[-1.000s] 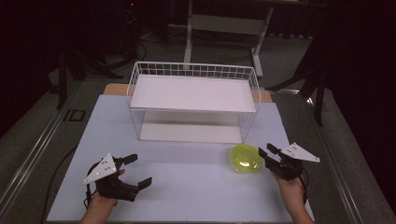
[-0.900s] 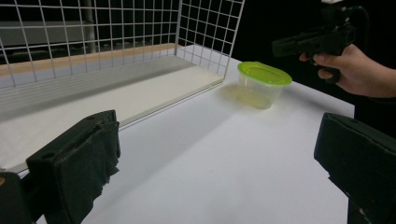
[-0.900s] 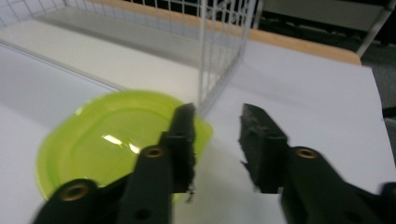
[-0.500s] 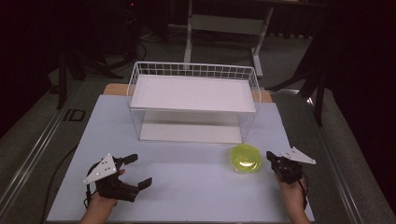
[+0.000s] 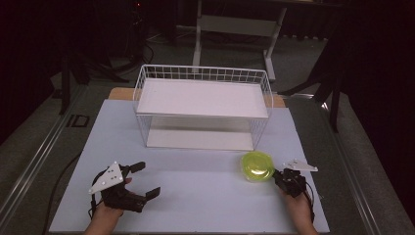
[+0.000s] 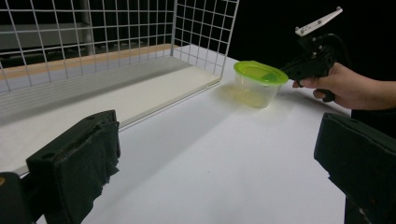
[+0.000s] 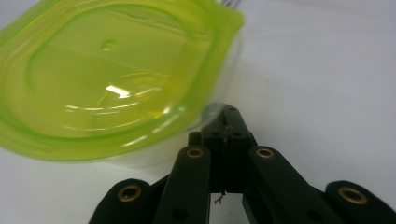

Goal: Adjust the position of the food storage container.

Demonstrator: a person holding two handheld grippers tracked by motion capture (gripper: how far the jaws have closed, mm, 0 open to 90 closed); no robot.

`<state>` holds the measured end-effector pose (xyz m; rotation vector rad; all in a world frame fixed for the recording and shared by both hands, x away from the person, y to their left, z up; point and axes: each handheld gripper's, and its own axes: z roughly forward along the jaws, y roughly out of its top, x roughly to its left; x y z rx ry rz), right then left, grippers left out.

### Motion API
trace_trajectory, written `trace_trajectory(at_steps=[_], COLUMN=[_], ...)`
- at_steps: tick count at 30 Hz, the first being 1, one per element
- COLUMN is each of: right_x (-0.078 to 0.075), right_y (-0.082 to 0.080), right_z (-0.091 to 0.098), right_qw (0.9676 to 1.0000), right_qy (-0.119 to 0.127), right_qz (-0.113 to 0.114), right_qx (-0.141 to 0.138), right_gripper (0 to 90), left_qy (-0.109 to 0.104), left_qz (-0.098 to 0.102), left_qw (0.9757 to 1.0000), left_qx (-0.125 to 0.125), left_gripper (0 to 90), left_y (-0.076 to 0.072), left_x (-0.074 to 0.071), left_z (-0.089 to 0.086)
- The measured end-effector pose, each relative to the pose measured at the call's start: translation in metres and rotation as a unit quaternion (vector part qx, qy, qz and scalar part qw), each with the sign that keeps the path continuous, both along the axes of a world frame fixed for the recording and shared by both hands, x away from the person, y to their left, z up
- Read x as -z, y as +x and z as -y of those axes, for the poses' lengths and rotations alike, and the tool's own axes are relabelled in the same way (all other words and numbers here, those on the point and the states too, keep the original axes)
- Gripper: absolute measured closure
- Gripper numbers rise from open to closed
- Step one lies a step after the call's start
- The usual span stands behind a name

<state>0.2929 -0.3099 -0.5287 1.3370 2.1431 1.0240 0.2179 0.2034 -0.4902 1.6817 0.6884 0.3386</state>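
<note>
A laboratory recording station, dimly lit at its edges. A white table top (image 5: 195, 196) is bordered by metal rails (image 5: 29, 161) on a grey floor, with cables (image 5: 142, 49) trailing among dark stands (image 5: 73, 73) and a height-adjustable desk frame (image 5: 235, 29) behind. A bare white wire rack (image 5: 203, 105) stands centred on the board as test apparatus.

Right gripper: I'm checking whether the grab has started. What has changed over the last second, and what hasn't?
The right gripper came down beside the green-lidded container and its jaws closed; they now meet at the lid's edge, with nothing visibly between them. The container, the wire rack and the open left gripper stayed put.
</note>
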Motion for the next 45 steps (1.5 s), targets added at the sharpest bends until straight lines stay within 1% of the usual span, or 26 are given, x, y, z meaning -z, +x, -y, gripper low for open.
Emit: trace_trajectory(at_steps=[2, 7, 8, 10, 12, 15, 16, 19, 22, 24, 27, 28, 31, 34, 37, 38, 40, 42, 45], right_x=[0.001, 0.001, 0.001, 0.002, 0.003, 0.004, 0.005, 0.004, 0.004, 0.004, 0.001, 0.001, 0.001, 0.003, 0.004, 0.004, 0.004, 0.004, 0.002], right_y=[0.0, 0.001, 0.001, 0.002, 0.002, 0.003, 0.004, 0.006, 0.008, 0.01, 0.014, 0.015, 0.018, 0.021, 0.023, 0.023, 0.025, 0.026, 0.024], right_z=[-0.003, -0.009, -0.011, -0.015, -0.021, -0.026, -0.032, -0.041, -0.049, -0.054, -0.062, -0.065, -0.077, -0.088, -0.099, -0.102, -0.106, -0.108, -0.103], right_qw=[1.0, 0.9998, 0.9998, 0.9996, 0.9993, 0.999, 0.9984, 0.9976, 0.9969, 0.9966, 0.9962, 0.9958, 0.9949, 0.9937, 0.9926, 0.9925, 0.9918, 0.9918, 0.9921], right_qy=[-0.002, 0.007, 0.004, 0.007, 0.001, 0.003, 0.001, -0.002, 0.003, 0.001, 0.006, 0.011, 0.012, 0.019, 0.02, 0.016, 0.018, 0.015, 0.009], right_qz=[-0.002, -0.007, -0.007, -0.011, -0.012, -0.012, -0.013, -0.013, -0.02, -0.019, -0.019, -0.021, -0.022, -0.026, -0.028, -0.026, -0.028, -0.029, -0.025], right_qx=[-0.005, -0.015, -0.019, -0.026, -0.035, -0.044, -0.055, -0.068, -0.076, -0.08, -0.084, -0.088, -0.098, -0.107, -0.116, -0.118, -0.123, -0.124, -0.123], right_gripper=[89.9, 90.0, 90.0, 89.9, 89.9, 90.0, 90.0, 90.0, 89.9, 90.0, 90.0, 90.0, 90.0, 90.0, 90.0, 90.0, 89.9, 90.0, 90.0], left_qy=[0.001, 0.001, 0.002, 0.001, 0.001, 0.002, 0.001, 0.002, 0.003, 0.003, 0.002, 0.003, 0.004, 0.003, 0.004, 0.003, 0.004, 0.005, 0.003], left_qz=[0.0, -0.001, -0.001, -0.001, -0.001, -0.001, -0.001, -0.001, -0.001, -0.001, -0.002, -0.001, -0.001, -0.002, -0.002, -0.002, -0.002, -0.002, -0.002], left_qw=[1.0, 1.0, 1.0, 1.0, 1.0, 1.0, 1.0, 1.0, 1.0, 1.0, 1.0, 1.0, 1.0, 1.0, 1.0, 1.0, 1.0, 1.0, 1.0], left_qx=[0.0, 0.0, 0.0, 0.0, 0.0, 0.0, 0.0, 0.0, 0.001, 0.002, 0.002, 0.003, 0.003, 0.004, 0.004, 0.004, 0.004, 0.003, 0.002], left_gripper=[1.3, 1.3, 1.3, 1.3, 1.3, 1.3, 1.3, 1.3, 1.3, 1.3, 1.3, 1.3, 1.3, 1.3, 1.3, 1.3, 1.3, 1.3, 1.3], left_y=[0.0, 0.0, 0.0, 0.0, 0.0, 0.0, 0.0, 0.0, 0.0, 0.0, 0.0, 0.0, 0.0, 0.001, 0.001, 0.001, 0.001, 0.001, 0.0], left_x=[0.0, 0.0, 0.0, 0.0, 0.0, 0.0, 0.0, 0.001, 0.001, 0.001, 0.001, 0.0, 0.0, 0.001, 0.001, 0.001, 0.001, 0.001, 0.001], left_z=[0.0, 0.001, 0.001, 0.001, 0.002, 0.001, 0.001, 0.001, 0.002, 0.002, 0.002, 0.002, 0.002, 0.002, 0.003, 0.003, 0.002, 0.002, 0.002])
